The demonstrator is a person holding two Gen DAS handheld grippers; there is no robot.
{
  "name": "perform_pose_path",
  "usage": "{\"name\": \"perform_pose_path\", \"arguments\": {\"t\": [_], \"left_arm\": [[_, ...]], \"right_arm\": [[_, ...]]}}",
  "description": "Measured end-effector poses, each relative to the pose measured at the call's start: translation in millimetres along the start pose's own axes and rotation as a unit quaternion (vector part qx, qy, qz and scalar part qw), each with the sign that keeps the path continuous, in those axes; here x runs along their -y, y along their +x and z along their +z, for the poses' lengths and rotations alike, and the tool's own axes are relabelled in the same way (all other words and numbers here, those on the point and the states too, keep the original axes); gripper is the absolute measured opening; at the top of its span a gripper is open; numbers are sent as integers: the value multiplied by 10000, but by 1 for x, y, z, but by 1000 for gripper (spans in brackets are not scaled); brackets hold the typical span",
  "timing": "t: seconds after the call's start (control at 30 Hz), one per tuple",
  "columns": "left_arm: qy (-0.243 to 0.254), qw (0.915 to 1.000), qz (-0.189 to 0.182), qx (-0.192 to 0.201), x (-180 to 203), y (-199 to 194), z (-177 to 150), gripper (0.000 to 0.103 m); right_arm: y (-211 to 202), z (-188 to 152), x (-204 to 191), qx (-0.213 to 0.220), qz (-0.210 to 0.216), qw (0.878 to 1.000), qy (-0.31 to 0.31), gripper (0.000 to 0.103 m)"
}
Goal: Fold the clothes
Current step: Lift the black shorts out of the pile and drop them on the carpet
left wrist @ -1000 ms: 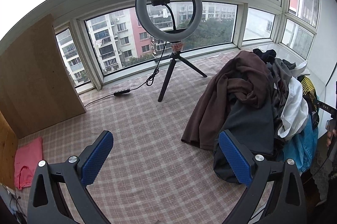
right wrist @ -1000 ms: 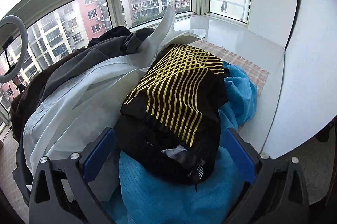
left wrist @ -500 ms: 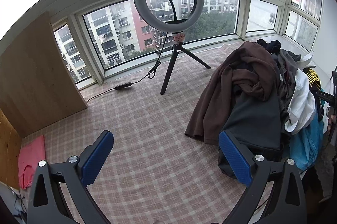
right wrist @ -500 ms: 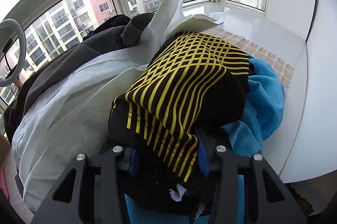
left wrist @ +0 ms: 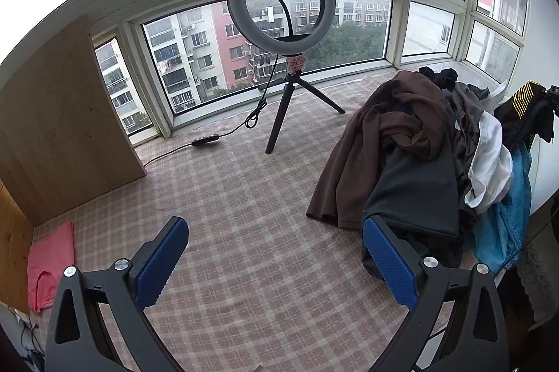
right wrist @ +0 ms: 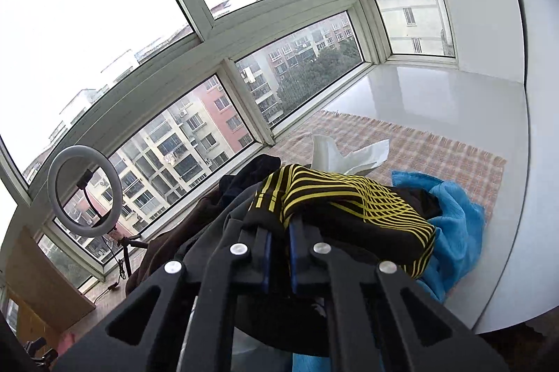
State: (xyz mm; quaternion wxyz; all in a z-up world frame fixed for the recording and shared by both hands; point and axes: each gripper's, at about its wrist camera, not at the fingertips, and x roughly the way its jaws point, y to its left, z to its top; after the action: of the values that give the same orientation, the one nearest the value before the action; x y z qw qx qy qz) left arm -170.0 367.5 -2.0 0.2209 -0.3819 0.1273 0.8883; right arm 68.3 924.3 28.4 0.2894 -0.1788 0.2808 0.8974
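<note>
So far, judging from the left wrist view, the folding has hardly begun: the clothes pile point(left wrist: 429, 155) sits heaped and unsorted at the right of the frame on the plaid cloth point(left wrist: 244, 232), with a brown garment point(left wrist: 377, 141) draped over its near side. The left gripper point(left wrist: 276, 260) hangs at the bottom of the frame with its blue pads wide apart and nothing between them; the pile's dark lower edge lies just beside its right-hand finger. At the far right edge the black-and-yellow garment point(left wrist: 527, 113) is raised above the pile.

In the right wrist view, the right gripper point(right wrist: 278, 253) is clamped on the black-and-yellow garment point(right wrist: 349, 201), its pads pressed nearly together on a fold at lower centre. A blue garment point(right wrist: 457, 232) lies just right of it. Everything remains to be spread and folded.
</note>
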Motion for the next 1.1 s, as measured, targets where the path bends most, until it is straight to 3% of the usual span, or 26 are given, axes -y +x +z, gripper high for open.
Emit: {"name": "perform_pose_path", "arguments": {"t": [0.07,0.2,0.4,0.53,0.67,0.73,0.77,0.8,0.83,0.87,0.97,1.1], "left_arm": [[-29,10000,-24,33,-8,-4,-3,100],[-101,9998,-40,185,-35,-22,-13,100],[-424,9983,77,402,-101,-52,-39,100],[-587,9963,309,540,-154,-78,-62,100],[-596,9938,643,684,-207,-108,-82,101],[-537,9934,754,677,-231,-116,-92,101],[-494,9936,783,646,-242,-118,-97,101],[-435,9944,774,567,-250,-114,-102,101],[-349,9957,730,448,-256,-105,-108,101],[-262,9968,685,329,-262,-96,-114,101],[22,9988,474,-148,-270,-59,-132,101],[455,9957,334,-728,-265,-10,-159,101]], "right_arm": [[-15,23,-31,216,172,9994,-188,7],[-59,48,-112,563,940,9926,-518,7],[-149,18,-257,790,2302,9598,-1397,7],[-187,-20,-339,525,3073,9343,-1731,7],[-184,-67,-399,-274,3598,9139,-1858,7],[-160,-104,-429,-636,3420,9146,-2062,8],[-134,-134,-446,-1069,3250,9109,-2306,15],[-108,-163,-463,-1498,3070,9048,-2544,39],[-82,-193,-479,-1915,2851,8968,-2788,55],[-52,-229,-484,-2270,2406,8908,-3117,65],[11,-314,-469,-3061,1491,8738,-3471,65],[37,-367,-424,-3636,1619,8768,-2699,65]]}}
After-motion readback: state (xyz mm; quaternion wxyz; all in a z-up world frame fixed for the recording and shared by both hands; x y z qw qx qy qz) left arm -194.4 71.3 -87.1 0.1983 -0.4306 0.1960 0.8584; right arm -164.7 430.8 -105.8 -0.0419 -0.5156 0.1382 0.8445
